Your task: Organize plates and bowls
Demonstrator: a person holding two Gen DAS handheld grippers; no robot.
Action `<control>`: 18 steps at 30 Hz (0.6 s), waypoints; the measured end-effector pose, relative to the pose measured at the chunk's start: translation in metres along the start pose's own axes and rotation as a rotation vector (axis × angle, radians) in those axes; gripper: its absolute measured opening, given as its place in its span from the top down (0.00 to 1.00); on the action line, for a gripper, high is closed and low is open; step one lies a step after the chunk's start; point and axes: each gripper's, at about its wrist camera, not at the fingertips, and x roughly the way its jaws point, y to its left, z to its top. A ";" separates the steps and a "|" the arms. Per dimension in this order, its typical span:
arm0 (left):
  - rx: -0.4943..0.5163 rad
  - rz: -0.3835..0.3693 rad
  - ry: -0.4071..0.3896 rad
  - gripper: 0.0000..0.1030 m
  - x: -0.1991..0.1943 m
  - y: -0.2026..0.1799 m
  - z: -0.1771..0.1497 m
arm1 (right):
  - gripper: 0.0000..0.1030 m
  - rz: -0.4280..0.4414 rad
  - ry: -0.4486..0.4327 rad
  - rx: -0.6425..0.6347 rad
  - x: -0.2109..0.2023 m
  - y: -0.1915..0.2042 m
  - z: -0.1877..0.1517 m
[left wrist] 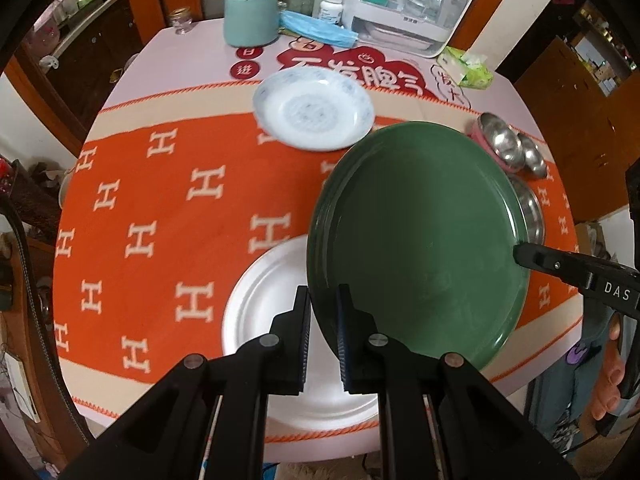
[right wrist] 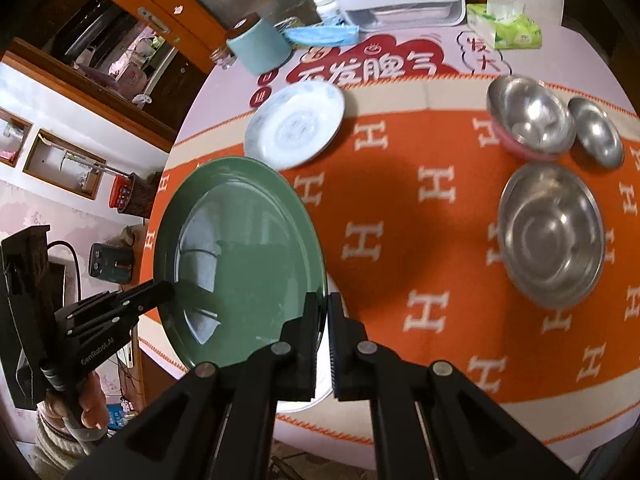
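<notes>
Left wrist view: left gripper [left wrist: 323,300] points steeply down, jaws pinched on the near-left rim of the green plate [left wrist: 420,240], which is held tilted, clear of the cloth [left wrist: 160,200]. Right gripper [left wrist: 520,256] comes in from the right in this view and clamps the opposite rim; a hand [left wrist: 608,380] shows behind it. Left of the claw: open orange cloth, nothing on it, table edge well off. Directly under and just left of the claw lies a white plate [left wrist: 256,312], partly covered by the green one. Ahead of the claw, a patterned dish [left wrist: 314,110], near the green plate's far rim. Farther back: teal jar [left wrist: 250,18], blue mask [left wrist: 316,30], white rack [left wrist: 412,4], tissue pack [left wrist: 468,66].

Right wrist view: right gripper [right wrist: 325,308] also aims steeply down, jaws closed on the green plate's rim [right wrist: 240,248]; left gripper [right wrist: 168,290] grips the far side. Right of this claw: wide free cloth, then big steel bowl [right wrist: 552,236], and beyond it a steel bowl in a pink bowl [right wrist: 528,120] and a small steel bowl [right wrist: 596,132], touching each other.
</notes>
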 end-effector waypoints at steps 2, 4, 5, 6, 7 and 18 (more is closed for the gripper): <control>0.008 0.002 0.007 0.90 0.003 0.009 -0.013 | 0.96 -0.001 0.000 0.005 0.008 0.007 -0.012; 0.004 -0.006 0.019 0.90 0.009 0.019 -0.024 | 0.96 -0.008 -0.005 0.010 0.016 0.012 -0.024; 0.003 -0.008 0.025 0.90 0.014 0.023 -0.028 | 0.96 -0.008 -0.004 0.015 0.021 0.013 -0.029; 0.001 -0.009 0.032 0.90 0.020 0.028 -0.035 | 0.96 -0.008 -0.003 0.019 0.026 0.015 -0.035; -0.003 -0.009 0.040 0.90 0.026 0.033 -0.040 | 0.96 -0.006 0.000 0.026 0.034 0.016 -0.041; -0.020 0.000 0.117 0.90 0.096 0.064 -0.075 | 0.96 -0.060 0.050 0.076 0.099 0.015 -0.075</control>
